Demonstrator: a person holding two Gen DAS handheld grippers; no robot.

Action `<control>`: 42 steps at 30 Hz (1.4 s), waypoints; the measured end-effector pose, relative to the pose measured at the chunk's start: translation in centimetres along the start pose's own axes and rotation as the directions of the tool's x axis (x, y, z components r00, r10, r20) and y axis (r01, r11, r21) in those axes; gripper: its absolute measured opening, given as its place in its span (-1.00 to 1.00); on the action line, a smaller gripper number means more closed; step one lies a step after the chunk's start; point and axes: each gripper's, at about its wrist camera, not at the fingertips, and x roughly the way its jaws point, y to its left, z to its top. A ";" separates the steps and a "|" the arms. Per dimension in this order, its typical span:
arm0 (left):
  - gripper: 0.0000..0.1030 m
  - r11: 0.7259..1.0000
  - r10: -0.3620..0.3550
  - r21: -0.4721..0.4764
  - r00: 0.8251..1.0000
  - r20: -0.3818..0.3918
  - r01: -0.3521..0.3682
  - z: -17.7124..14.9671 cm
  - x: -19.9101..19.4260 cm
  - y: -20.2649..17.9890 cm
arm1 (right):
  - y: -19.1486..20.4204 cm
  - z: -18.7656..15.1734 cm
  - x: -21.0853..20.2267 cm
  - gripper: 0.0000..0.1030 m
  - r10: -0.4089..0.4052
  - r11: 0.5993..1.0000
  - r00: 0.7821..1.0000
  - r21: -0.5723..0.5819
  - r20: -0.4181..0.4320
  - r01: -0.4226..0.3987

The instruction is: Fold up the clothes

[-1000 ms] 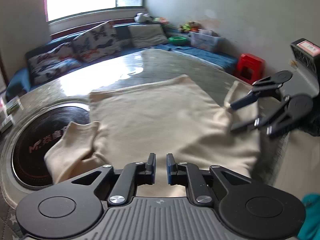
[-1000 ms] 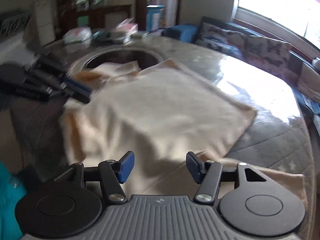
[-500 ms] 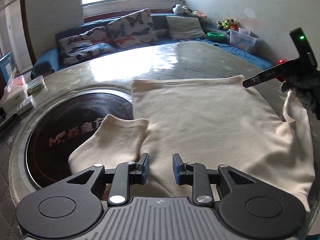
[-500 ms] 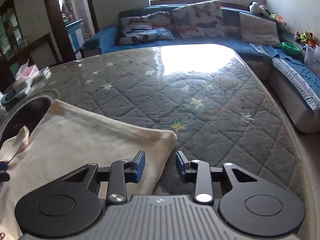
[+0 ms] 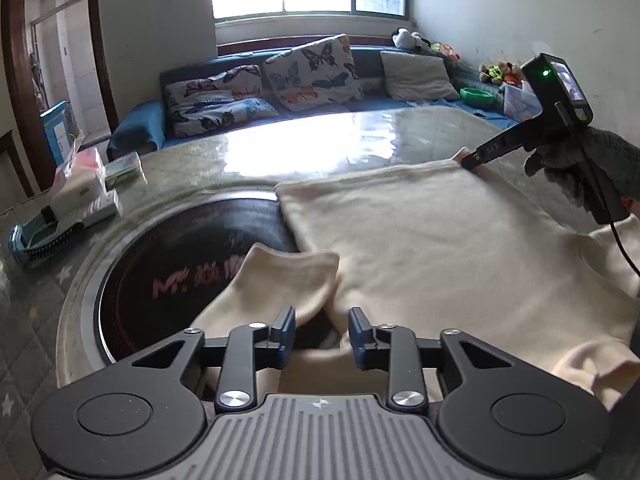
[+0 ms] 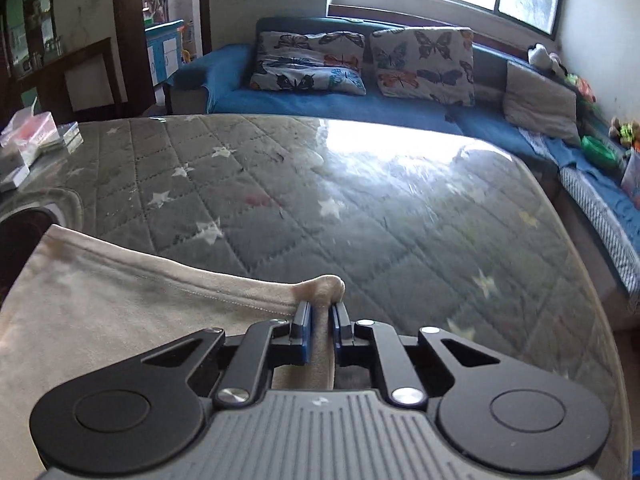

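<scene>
A cream shirt [image 5: 420,240] lies spread flat on the quilted grey table, its hem toward the sofa; one sleeve [image 5: 280,280] lies over the black round hob. My left gripper [image 5: 321,332] is open, hovering low over the armpit where the sleeve meets the body. My right gripper [image 6: 321,328] is shut on the far right hem corner of the shirt [image 6: 324,286], pinched between the blue pads. It also shows in the left wrist view [image 5: 474,158] at that corner, held by a gloved hand.
A black round hob [image 5: 172,264] with red lettering is set into the table's left part. Boxes and a blue tray [image 5: 44,232] sit at the far left edge. A blue sofa with butterfly cushions [image 5: 312,72] runs behind the table [image 6: 360,200].
My right gripper closed on the shirt's far hem corner. My left gripper opened wider and edged toward the sleeve's armpit.
</scene>
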 end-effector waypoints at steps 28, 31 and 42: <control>-0.97 0.771 0.307 -0.587 0.952 0.002 -0.248 -8.8 -8.5 13.1 | 18.5 0.9 -1.0 -0.28 0.304 0.885 0.952 -0.360 -0.035 -0.296; -0.99 0.758 0.323 -0.596 0.946 -0.009 -0.264 -9.8 -8.7 13.3 | 19.4 0.6 -1.3 -0.22 0.301 0.870 0.953 -0.403 -0.022 -0.284; -0.77 0.782 0.317 -0.566 0.949 -0.001 -0.262 -9.3 -8.4 14.4 | 20.3 -5.8 -10.5 -0.19 0.417 0.753 0.901 -0.507 -0.124 -0.418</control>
